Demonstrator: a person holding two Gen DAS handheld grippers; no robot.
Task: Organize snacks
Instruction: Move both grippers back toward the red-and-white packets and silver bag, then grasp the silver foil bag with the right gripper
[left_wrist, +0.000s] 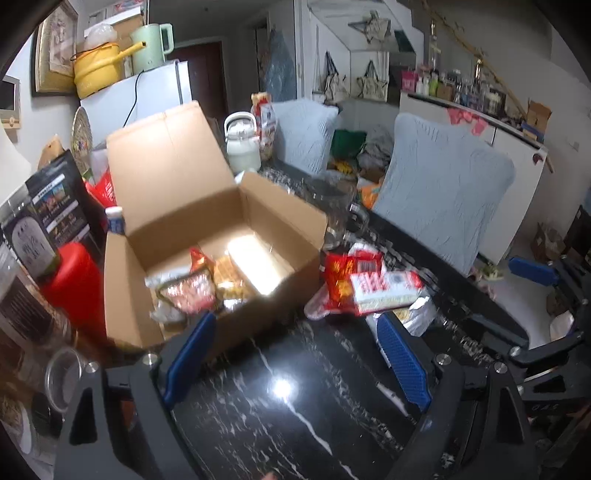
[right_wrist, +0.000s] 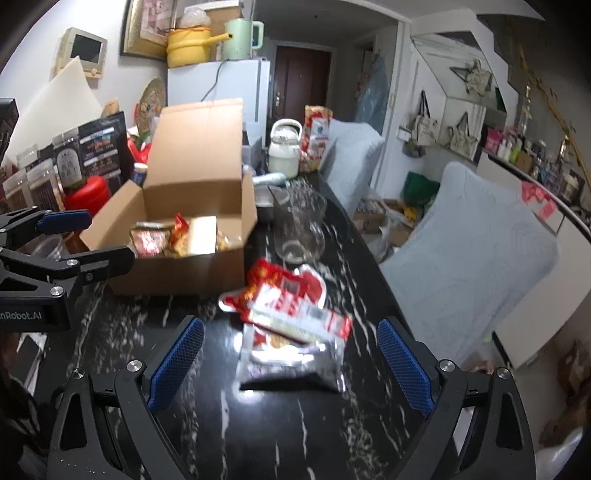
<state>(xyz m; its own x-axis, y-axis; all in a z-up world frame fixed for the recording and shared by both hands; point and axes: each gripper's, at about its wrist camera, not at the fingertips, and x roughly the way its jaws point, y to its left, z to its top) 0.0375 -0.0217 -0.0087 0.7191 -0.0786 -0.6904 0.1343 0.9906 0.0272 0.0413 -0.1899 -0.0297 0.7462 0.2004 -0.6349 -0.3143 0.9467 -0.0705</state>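
An open cardboard box (left_wrist: 207, 236) sits on a black marble table (left_wrist: 295, 406) with its lid flap standing upright at the back. Inside, toward the left and near corner, lie several snack packets (left_wrist: 199, 284), red and yellow, blurred so that the print cannot be read. The rest of the box floor is bare.

Just to the right of the box, apart from its wall, a small pile of snacks (right_wrist: 291, 306) rests on the table: a red bag at the back, a flat red-and-white packet across it, and a silver bag (right_wrist: 295, 365) nearest the camera.

The left gripper (left_wrist: 295, 365) hovers over bare table in front of the box, its blue-padded fingers (left_wrist: 402, 362) spread wide and holding nothing. The right gripper (right_wrist: 291, 365) is also spread wide and empty; in its own view the silver bag lies between its two fingers, but contact cannot be told.

Beyond the pile stands a clear glass jug (right_wrist: 301, 225), and farther back a white kettle (right_wrist: 283, 153). A red container (left_wrist: 74, 288) and dark packages stand to the left of the box. Two chairs with pale blue covers (left_wrist: 443, 184) stand along the right edge of the table.
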